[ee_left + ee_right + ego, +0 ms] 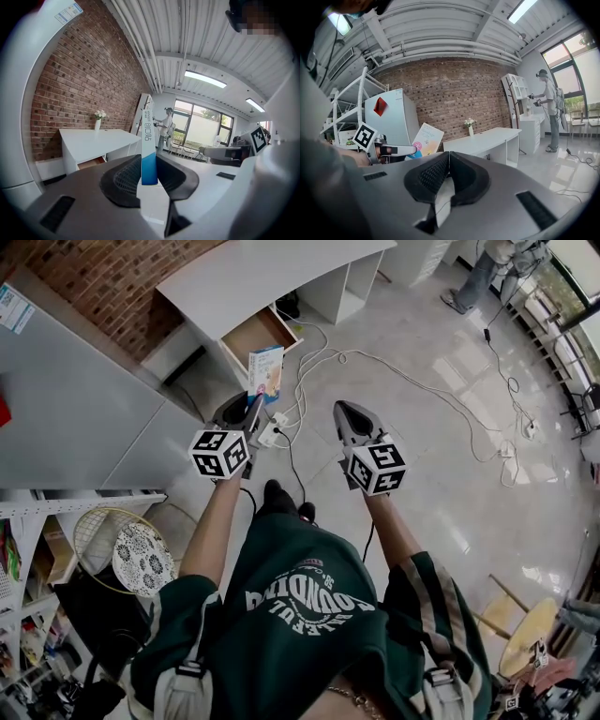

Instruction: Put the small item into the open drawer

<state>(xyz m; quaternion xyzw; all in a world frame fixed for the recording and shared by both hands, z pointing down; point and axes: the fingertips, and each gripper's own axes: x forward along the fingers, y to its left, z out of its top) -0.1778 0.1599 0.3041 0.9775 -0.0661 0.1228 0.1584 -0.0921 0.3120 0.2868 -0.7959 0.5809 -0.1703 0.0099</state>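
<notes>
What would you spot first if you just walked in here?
The colourful flat box, pinched upright in the left gripper, catches the eye in the middle of the head view. Just beyond it, an open drawer sticks out from under the white desk. The right gripper alongside is shut and empty.

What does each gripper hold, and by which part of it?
The left gripper is shut on the lower, blue end of a thin box. The right gripper is shut and holds nothing.
</notes>
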